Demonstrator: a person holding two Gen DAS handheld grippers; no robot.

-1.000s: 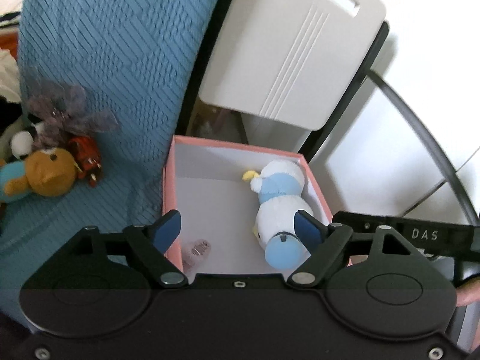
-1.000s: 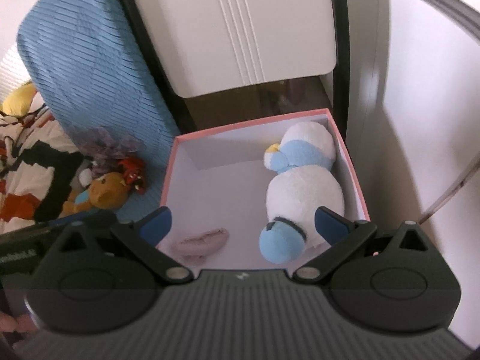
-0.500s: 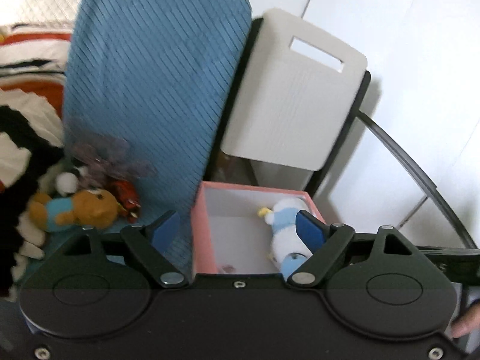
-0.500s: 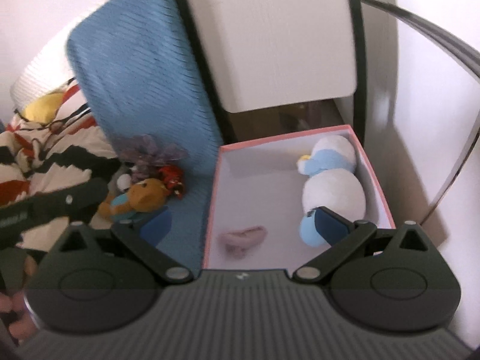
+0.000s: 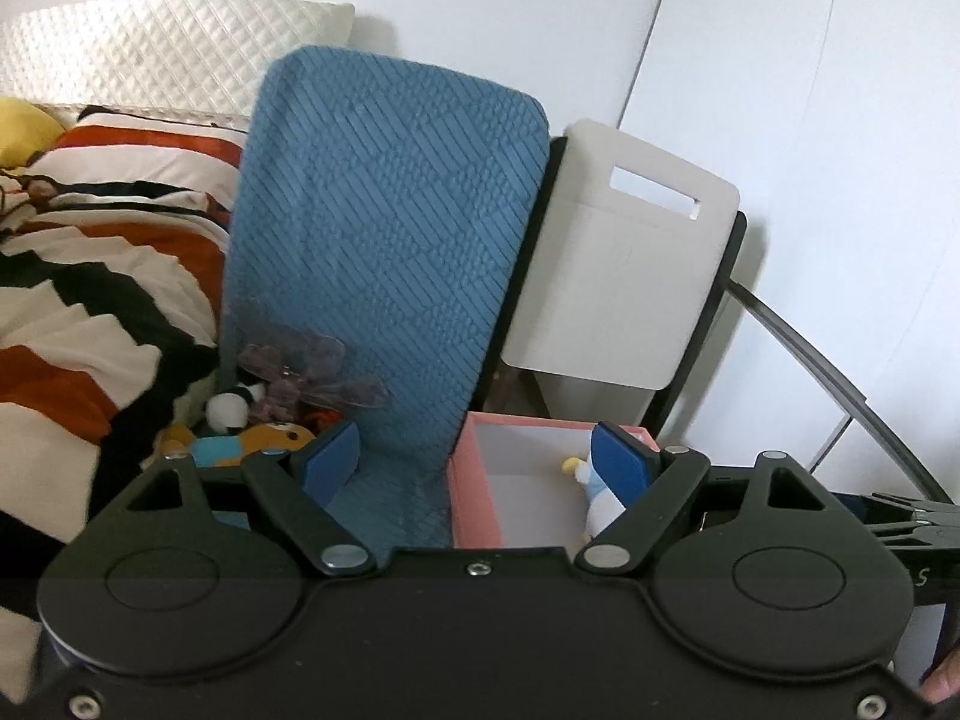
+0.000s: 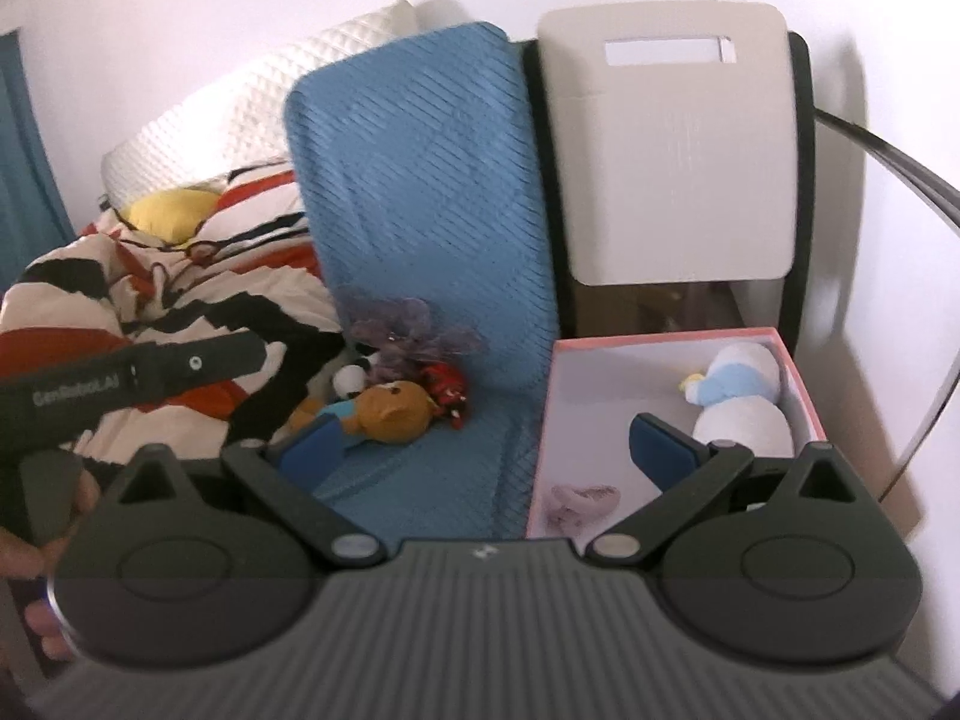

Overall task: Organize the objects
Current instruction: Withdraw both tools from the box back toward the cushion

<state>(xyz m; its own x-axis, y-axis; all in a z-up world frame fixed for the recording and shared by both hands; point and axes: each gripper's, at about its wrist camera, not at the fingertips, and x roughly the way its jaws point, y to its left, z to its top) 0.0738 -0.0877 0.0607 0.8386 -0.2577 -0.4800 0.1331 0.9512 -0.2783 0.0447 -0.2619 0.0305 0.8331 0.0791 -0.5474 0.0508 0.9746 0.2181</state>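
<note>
Grippers both released, empty: left gripper (image 5: 477, 459), right gripper (image 6: 489, 441); penguin plush (image 6: 741, 405) sits sorted inside pink box (image 6: 660, 343).

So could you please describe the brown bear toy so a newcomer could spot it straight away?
Start at the blue cushion left of the pink box. A small heap of toys lies at the cushion's foot. The bear is the front one, the only brown toy there, lying down in a blue top.

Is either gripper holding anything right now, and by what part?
Nothing is held. The left gripper and right gripper are both open, with nothing between their blue pads.
</note>
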